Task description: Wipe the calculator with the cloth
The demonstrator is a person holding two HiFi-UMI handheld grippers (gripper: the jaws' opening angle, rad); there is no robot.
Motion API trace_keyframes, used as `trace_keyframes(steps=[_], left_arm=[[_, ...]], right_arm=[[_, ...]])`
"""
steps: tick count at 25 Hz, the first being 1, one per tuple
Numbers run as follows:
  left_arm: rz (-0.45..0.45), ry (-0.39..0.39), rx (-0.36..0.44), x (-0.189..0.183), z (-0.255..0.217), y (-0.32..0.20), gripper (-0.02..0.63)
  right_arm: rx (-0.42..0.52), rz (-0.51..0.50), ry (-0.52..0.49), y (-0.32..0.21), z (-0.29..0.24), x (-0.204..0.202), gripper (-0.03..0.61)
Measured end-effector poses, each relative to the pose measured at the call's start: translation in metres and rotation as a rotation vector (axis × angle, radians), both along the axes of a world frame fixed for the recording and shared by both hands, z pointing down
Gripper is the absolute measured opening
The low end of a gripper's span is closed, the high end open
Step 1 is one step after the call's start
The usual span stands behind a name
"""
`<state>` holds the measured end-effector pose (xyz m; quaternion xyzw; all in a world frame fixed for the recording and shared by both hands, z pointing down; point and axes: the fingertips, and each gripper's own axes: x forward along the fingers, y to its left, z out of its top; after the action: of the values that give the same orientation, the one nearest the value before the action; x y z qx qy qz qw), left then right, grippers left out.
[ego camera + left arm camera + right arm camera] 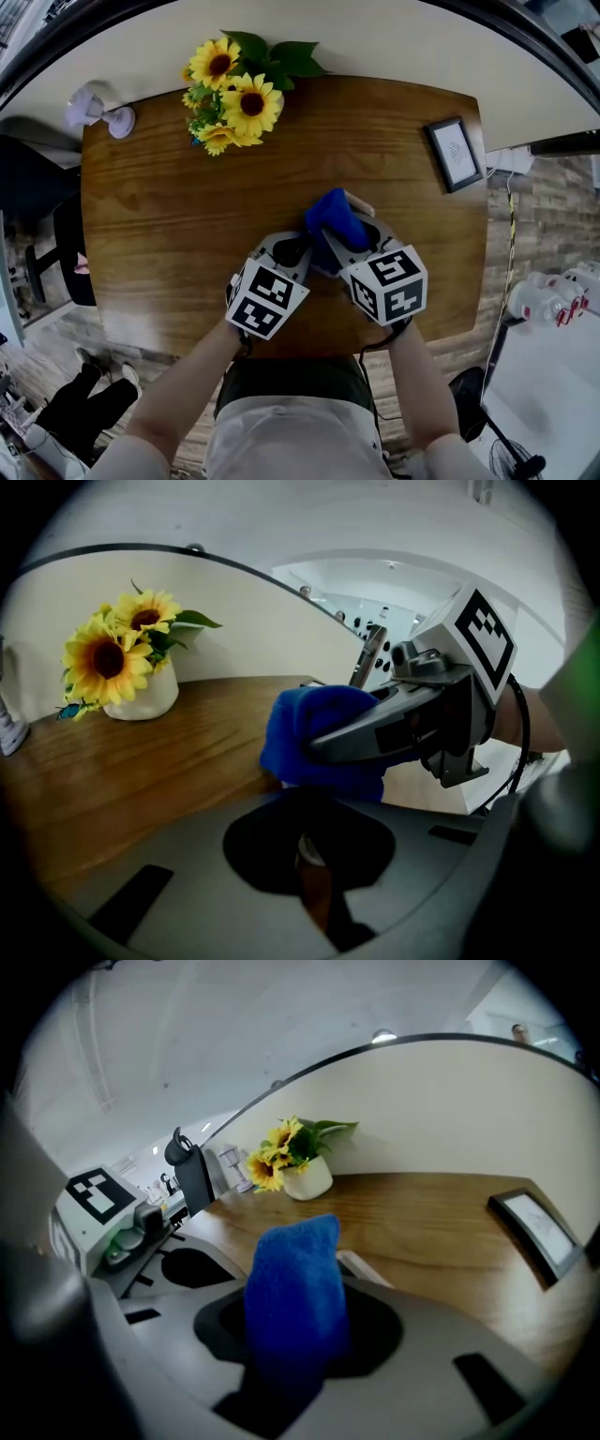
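Two grippers close together near the middle of the table's (169, 234) near edge. Clamped in the right gripper (349, 246): cloth (333, 217), jaws closed on its lower end, free end standing up and forward in a blue fold. Directly over the calculator (362, 202), with only a pale edge of it peeking out on the far side.

Left gripper (286, 251) just beside the cloth on its left, tips aimed at the same spot. Poorly lit in its own view: jaws sunk in a dark recess, perhaps steadying the calculator's near edge, but cannot tell whether closed or on what.

Judging from this layout:
- **Done:** cloth picked up and carried to the calculator.
- **In hand:** wiping itself, early by the look of it. No measure of how much surface is covered, with nearly all of it hidden under the fold.
- **Left:** passes across keys and display, then lifting away and setting the cloth down.

Well apart from the work: sunflowers (234, 98) at the far edge, frame (456, 153) toward the far right corner.
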<state>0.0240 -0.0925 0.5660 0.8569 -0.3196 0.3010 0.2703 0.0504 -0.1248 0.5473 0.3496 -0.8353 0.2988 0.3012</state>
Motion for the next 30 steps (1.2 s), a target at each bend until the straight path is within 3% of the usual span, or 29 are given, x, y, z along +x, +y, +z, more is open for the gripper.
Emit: trace_keyframes(steps=[7, 12, 15, 18, 24, 30], left_arm=[[0.001, -0.005, -0.009, 0.0, 0.0, 0.001, 0.003], [0.016, -0.028, 0.026, 0.0, 0.0, 0.001, 0.003], [0.013, -0.022, 0.02, 0.001, 0.0, 0.001, 0.003], [-0.001, 0.001, 0.003, 0.001, 0.0, 0.001, 0.003], [-0.003, 0.019, -0.012, 0.0, 0.0, 0.001, 0.003], [-0.018, 0.048, -0.023, 0.0, 0.001, 0.0, 0.003]], right_arm=[[-0.023, 0.08, 0.044, 0.019, 0.008, 0.051, 0.143], [-0.073, 0.107, 0.17, 0.038, 0.024, 0.091, 0.137], [-0.086, 0.131, 0.164, 0.045, 0.025, 0.101, 0.137], [-0.029, 0.114, 0.126, 0.037, 0.005, 0.086, 0.135], [0.063, 0.089, -0.044, 0.007, -0.037, 0.022, 0.137], [0.005, 0.085, 0.003, 0.011, -0.007, -0.002, 0.137]])
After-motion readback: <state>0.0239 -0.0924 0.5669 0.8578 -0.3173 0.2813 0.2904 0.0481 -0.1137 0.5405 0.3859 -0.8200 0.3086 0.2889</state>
